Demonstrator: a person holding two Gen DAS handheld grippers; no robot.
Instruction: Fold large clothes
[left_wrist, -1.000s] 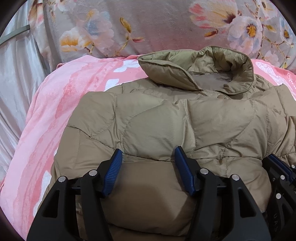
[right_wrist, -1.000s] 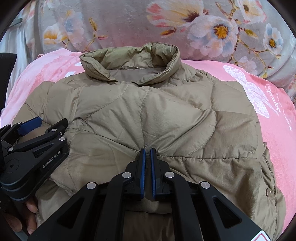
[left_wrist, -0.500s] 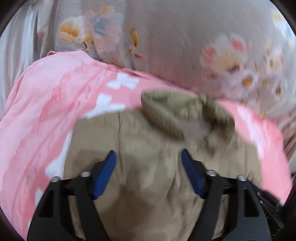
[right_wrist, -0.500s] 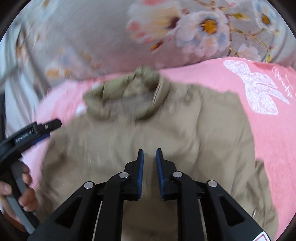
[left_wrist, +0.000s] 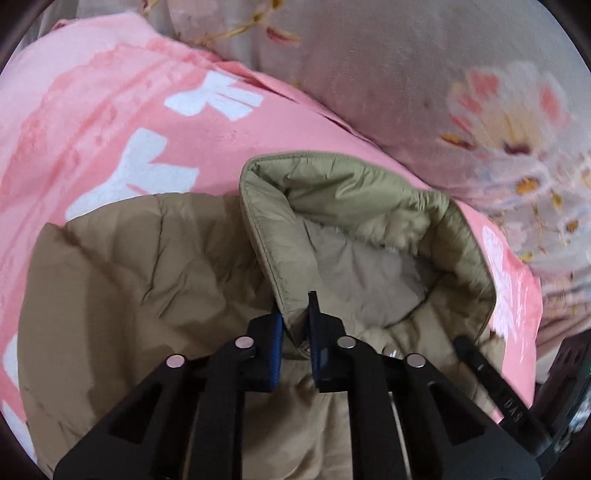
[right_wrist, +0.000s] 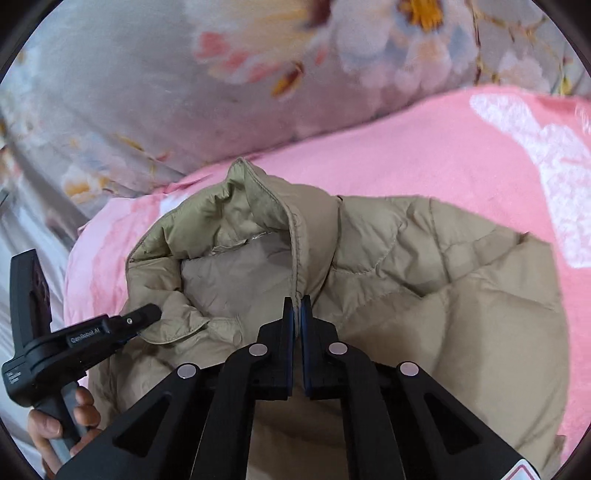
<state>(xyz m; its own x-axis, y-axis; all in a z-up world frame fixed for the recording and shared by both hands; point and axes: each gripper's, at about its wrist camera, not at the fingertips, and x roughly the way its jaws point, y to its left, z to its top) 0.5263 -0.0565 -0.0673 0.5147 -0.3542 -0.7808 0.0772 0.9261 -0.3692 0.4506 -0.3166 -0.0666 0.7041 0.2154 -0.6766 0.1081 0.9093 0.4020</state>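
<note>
Pink blanket (left_wrist: 110, 122) under tan puffer jacket (right_wrist: 443, 280); left gripper (left_wrist: 295, 332) fingers pinch collar (left_wrist: 332, 192) edge, right gripper (right_wrist: 297, 314) fingers clamp collar's other edge.

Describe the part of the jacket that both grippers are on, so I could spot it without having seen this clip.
On the pink blanket lies a tan quilted jacket. At its far end, toward the floral bedding, stands the collar, a raised ring with an olive-green inside. The left hand-held gripper and the right hand-held gripper each pinch one side of it.
</note>
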